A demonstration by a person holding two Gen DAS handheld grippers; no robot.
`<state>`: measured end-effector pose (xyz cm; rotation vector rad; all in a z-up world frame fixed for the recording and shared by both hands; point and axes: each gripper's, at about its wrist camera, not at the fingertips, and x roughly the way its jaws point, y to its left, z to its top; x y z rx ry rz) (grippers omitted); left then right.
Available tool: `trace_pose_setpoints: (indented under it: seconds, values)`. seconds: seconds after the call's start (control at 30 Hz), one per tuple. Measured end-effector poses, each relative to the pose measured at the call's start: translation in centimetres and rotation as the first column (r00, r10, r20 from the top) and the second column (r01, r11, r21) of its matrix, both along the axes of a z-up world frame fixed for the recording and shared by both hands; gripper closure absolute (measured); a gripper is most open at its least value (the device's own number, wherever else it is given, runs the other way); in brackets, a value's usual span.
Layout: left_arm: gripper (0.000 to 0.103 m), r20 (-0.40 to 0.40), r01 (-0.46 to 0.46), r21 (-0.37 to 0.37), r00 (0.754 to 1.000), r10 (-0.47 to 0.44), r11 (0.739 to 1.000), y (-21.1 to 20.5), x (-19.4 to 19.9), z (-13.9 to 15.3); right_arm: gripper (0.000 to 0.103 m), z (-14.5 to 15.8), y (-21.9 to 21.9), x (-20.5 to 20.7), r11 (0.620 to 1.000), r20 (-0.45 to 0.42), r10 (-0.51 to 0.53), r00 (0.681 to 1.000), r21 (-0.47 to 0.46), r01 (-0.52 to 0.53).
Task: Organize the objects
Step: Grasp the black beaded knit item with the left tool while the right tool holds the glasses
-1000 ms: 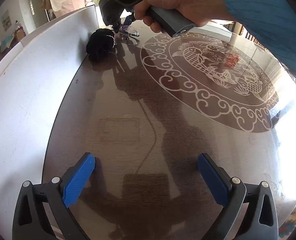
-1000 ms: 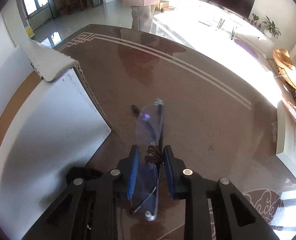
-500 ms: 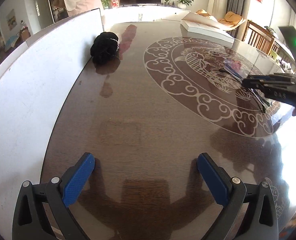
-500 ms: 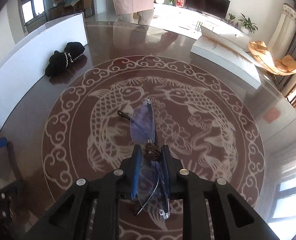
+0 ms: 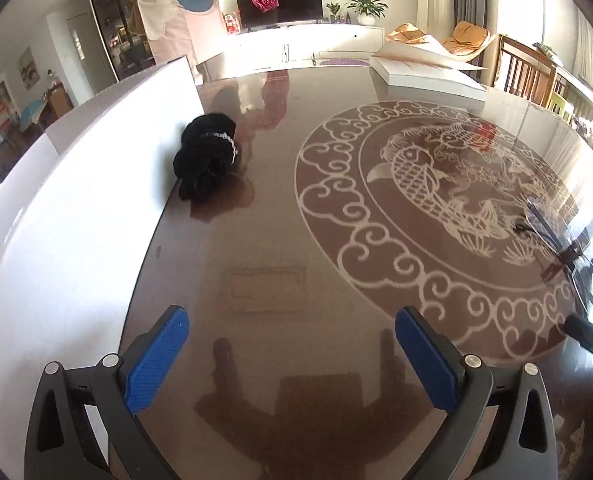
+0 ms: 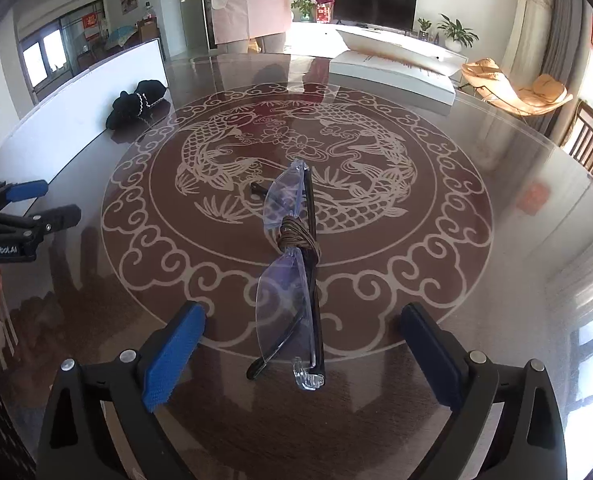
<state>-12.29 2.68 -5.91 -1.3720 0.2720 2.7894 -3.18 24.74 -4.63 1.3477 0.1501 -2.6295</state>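
Hovering over bare brown tabletop [image 5: 256, 208], the left gripper [image 5: 292, 354] has its blue pads spread with nothing between them — a black bundle [image 5: 206, 162] lies against the white board [image 5: 68, 200]. From the right wrist, the right gripper [image 6: 300, 354] has just been opening; the folded glasses [image 6: 292, 264] lie free between its wide jaws, on the fish pattern.
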Motion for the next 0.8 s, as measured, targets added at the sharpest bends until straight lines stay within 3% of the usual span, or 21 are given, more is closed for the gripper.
trace_pose_setpoints:
  seconds: [0.1,0.27,0.4,0.43,0.53,0.57,0.6,0.63,0.8]
  values:
    - [0.000,-0.075,-0.066,-0.120,0.996,0.057,0.991,0.5,-5.3,0.8,0.003,0.0,-0.1,0.0,1.000,0.002,0.003,1.000,-0.004,-0.003]
    - [0.000,-0.107,-0.171,-0.141,0.982,0.157,0.975,0.2,-12.1,1.1,0.002,-0.1,-0.1,0.0,1.000,0.002,0.004,1.000,-0.005,-0.004]
    - [0.000,-0.122,-0.299,-0.212,0.953,0.279,0.930,-0.9,-15.1,0.1,0.002,-0.1,-0.1,0.0,1.000,0.002,0.004,1.000,-0.005,-0.004]
    - [0.000,-0.093,-0.291,-0.228,0.956,0.277,0.929,-0.8,-15.9,-0.8,0.002,-0.1,-0.1,0.0,1.000,0.002,0.004,1.000,-0.005,-0.004]
    - [0.001,-0.074,-0.251,-0.148,0.967,0.243,0.957,-1.4,-15.8,-0.9,0.002,-0.1,-0.1,0.0,1.000,0.002,0.004,1.000,-0.004,-0.004]
    - [0.024,-0.054,-0.216,-0.081,0.976,0.212,0.973,-1.9,-15.5,-0.9,0.002,-0.1,-0.1,0.0,1.000,0.002,0.004,1.000,-0.004,-0.004]
    - [0.041,-0.054,-0.196,-0.031,0.980,0.194,0.980,-2.3,-15.1,-0.8,0.002,-0.1,-0.1,0.0,1.000,0.002,0.004,1.000,-0.004,-0.004]
    - [0.068,-0.054,-0.185,-0.036,0.982,0.183,0.982,-2.3,-14.6,-0.9,0.002,-0.1,-0.1,0.0,1.000,0.002,0.004,1.000,-0.004,-0.004]
    - [0.068,-0.045,-0.039,0.006,0.998,0.039,0.999,0.1,-7.6,-1.1,0.002,-0.1,-0.1,-0.1,1.000,0.002,0.005,1.000,-0.003,-0.005]
